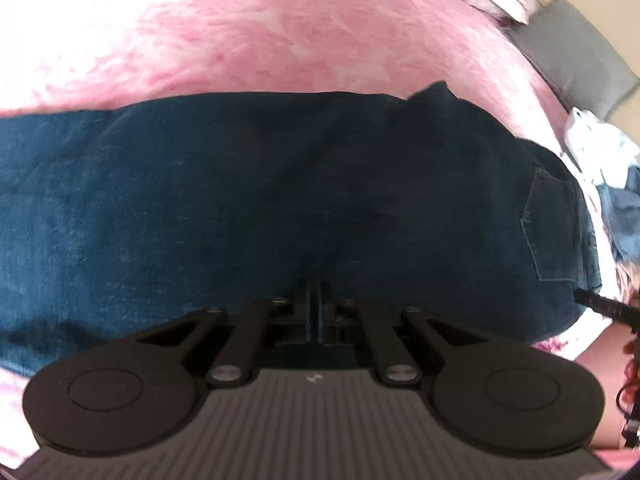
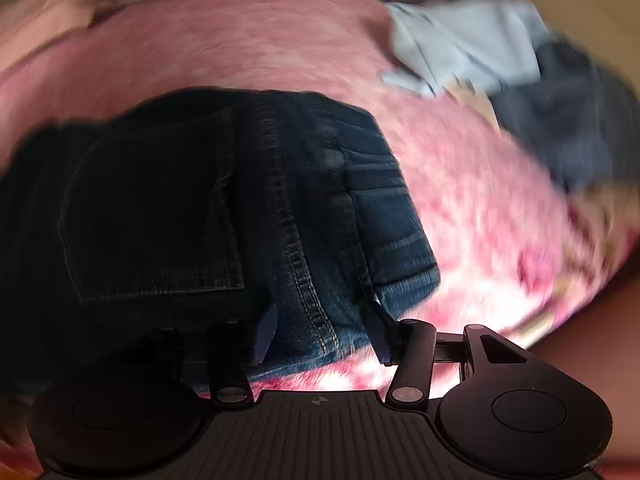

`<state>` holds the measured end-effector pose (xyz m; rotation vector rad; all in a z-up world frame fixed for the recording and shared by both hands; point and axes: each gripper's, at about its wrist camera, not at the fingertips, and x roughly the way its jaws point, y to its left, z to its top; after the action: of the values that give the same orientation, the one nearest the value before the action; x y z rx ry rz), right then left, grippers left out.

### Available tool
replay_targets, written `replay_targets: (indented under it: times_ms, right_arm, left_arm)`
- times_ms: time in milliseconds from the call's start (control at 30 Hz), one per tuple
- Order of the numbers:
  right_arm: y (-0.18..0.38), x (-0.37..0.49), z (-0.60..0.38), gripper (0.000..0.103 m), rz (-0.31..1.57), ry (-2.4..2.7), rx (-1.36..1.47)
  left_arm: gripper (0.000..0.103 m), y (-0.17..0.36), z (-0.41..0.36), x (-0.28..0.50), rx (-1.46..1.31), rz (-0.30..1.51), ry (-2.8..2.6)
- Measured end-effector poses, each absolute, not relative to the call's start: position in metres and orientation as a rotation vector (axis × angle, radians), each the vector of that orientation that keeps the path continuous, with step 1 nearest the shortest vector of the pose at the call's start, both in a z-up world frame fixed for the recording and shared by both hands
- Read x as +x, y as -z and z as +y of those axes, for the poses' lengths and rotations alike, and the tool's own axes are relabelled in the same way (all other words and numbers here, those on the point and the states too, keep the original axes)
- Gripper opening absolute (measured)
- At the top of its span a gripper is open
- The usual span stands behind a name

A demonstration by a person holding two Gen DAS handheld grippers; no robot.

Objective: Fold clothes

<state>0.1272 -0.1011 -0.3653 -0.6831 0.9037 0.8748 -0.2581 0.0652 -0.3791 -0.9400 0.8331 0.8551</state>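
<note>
1. The jeans lie flat across a pink blanket in a long dark-blue band. The two legs seem to be laid one on the other, since only one back pocket faces up near the waistband.
2. The left gripper hangs low over the middle of the jeans' near edge. Its jaws are together; whether a thin fold of denim is pinched between them I cannot tell, because the tips are dark against the cloth.
3. The right gripper sits at the waist end, jaws apart, with the near corner of the waistband and a stitched seam lying between its fingers. They do not press on the cloth.
4. Judging by this, the lengthwise fold is done. The crosswise folds, bringing one end over the other, are still to come.
5. A loose pile of other clothes, pale blue and grey, waits further off on the blanket, apparently unfolded.
</note>
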Motion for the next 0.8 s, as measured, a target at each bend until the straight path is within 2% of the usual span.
replay_targets:
  times_ms: [167,367,533,633,800]
  right_arm:
    - [0.33,0.117,-0.1,0.05,0.883,-0.886,-0.618]
    - [0.366,0.096,-0.085,0.05,1.025,-0.899,-0.681]
    - [0.343,0.077,-0.081,0.05,0.985,-0.853,-0.638]
    - [0.338,0.05,-0.071,0.05,0.968,-0.862,-0.646]
    - [0.349,0.016,-0.046,0.05,1.051,-0.81,-0.62]
  left_arm:
    - [0.003,0.357,0.062,-0.28,-0.888,0.799,-0.892]
    - [0.001,0.377,0.068,-0.341,-0.971,0.821,-1.033]
    - [0.002,0.358,0.078,-0.399,-0.959,0.717,-1.138]
    - [0.002,0.364,0.096,-0.426,-0.975,0.697,-1.165]
    - [0.003,0.38,0.112,-0.481,-0.883,0.785,-1.258]
